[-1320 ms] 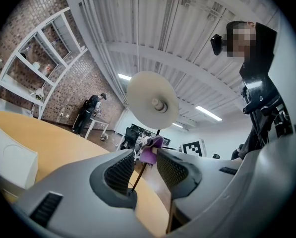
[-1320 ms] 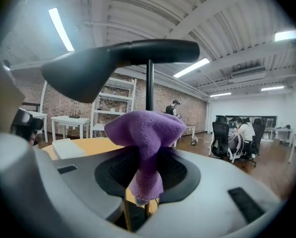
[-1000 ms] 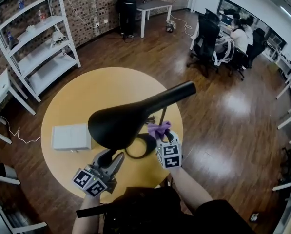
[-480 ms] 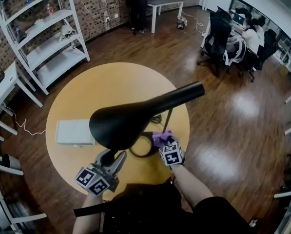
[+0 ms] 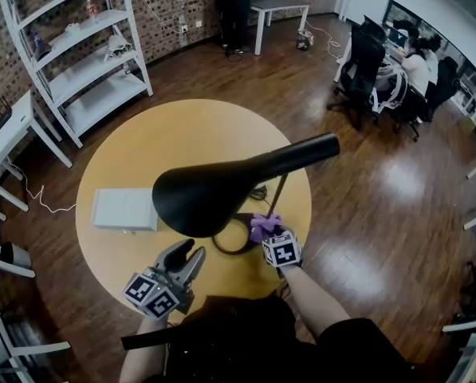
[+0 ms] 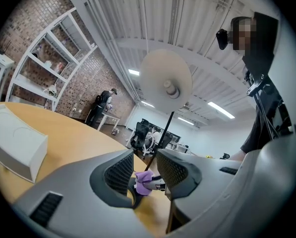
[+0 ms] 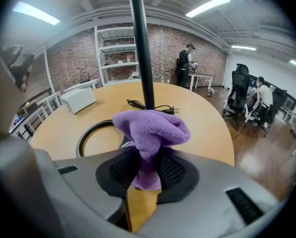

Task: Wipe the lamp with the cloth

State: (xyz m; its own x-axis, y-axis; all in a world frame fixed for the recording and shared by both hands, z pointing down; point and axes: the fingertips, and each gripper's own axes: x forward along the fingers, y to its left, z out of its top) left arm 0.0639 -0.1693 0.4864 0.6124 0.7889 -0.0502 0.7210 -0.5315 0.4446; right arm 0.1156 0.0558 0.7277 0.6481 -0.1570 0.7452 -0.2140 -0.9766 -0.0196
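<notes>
While right gripper (image 7: 147, 175) fingers, just closing, clench bunched purple cloth (image 7: 150, 130) | left gripper (image 6: 145, 168) fingers released | black lamp (image 5: 202, 198)

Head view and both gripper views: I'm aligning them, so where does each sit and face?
Head view: on the person's head, looking down at the lamp and table; left claw, right claw, forearms show.
Left gripper view: on the left claw, facing level under the lamp; its open jaws, the person's torso show.
Right gripper view: on the right claw, angled down at the pole; jaws, just closing, pinch the cloth.
All share the cloth.
</notes>
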